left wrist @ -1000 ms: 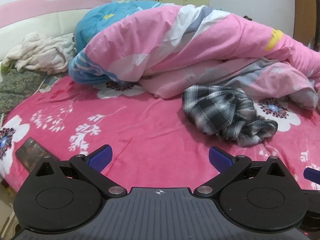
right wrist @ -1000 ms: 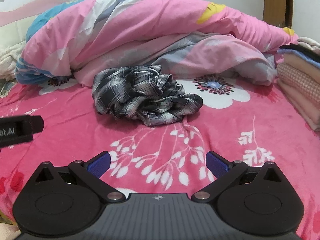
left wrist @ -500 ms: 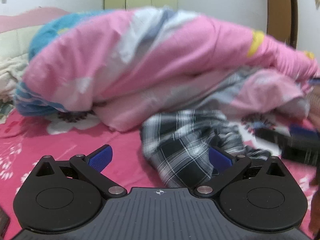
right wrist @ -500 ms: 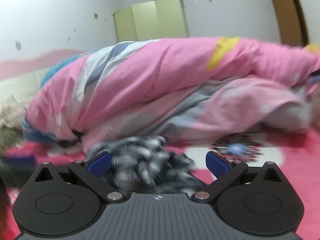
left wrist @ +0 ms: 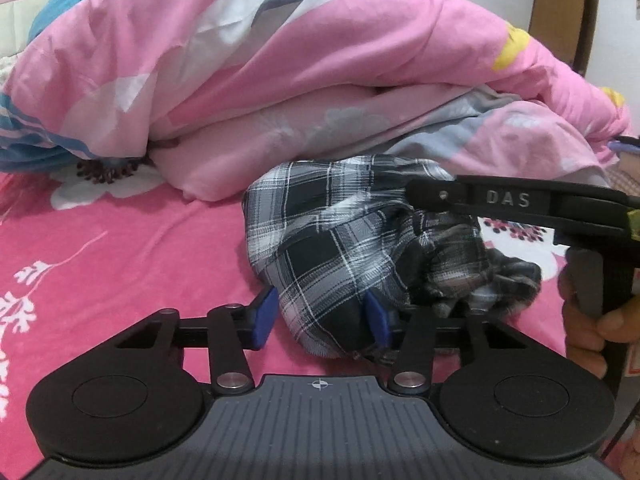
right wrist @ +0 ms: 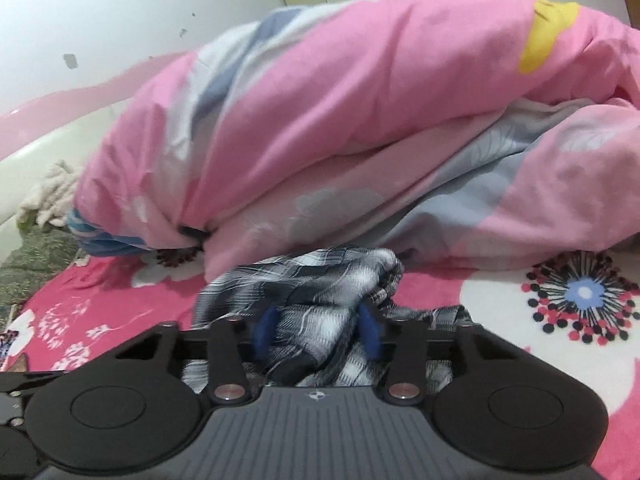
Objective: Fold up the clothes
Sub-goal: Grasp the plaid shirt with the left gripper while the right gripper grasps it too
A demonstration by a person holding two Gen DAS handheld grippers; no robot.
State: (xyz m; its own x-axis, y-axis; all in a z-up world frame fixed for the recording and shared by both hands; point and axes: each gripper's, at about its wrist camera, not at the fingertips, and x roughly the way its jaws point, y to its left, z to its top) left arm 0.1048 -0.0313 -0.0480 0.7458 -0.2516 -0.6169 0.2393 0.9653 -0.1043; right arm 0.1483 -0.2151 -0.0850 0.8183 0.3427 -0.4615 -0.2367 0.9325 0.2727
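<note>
The crumpled black-and-white plaid shirt (left wrist: 360, 256) sits in a heap on the pink floral bedspread (left wrist: 120, 248), pushed up against the foot of the big pink, white and grey quilt (left wrist: 300, 80) that's piled along the far edge of the bed. It's still just a wad, so I'd say folding hasn't really begun, this looks like the pick-up so it can get shaken out flat

The left gripper (left wrist: 320, 316) has its blue pads either side of the near lobe of the shirt and the jaws are closing. Cloth is between them, the right pad is on the fabric, the left one looks to have a sliver of bedspread showing beside it, so not pinched yet as far as I can tell. The right gripper (right wrist: 316, 330) comes in over the top of the heap from the right side, jaws also closing, with a bunched fold between the pads that seems squeezed, though that view is blurry

Two separate grab points makes sense: pull them apart and the wad opens. In the left view a hand (left wrist: 592, 320) is wrapped round the black handle of the right gripper
</note>
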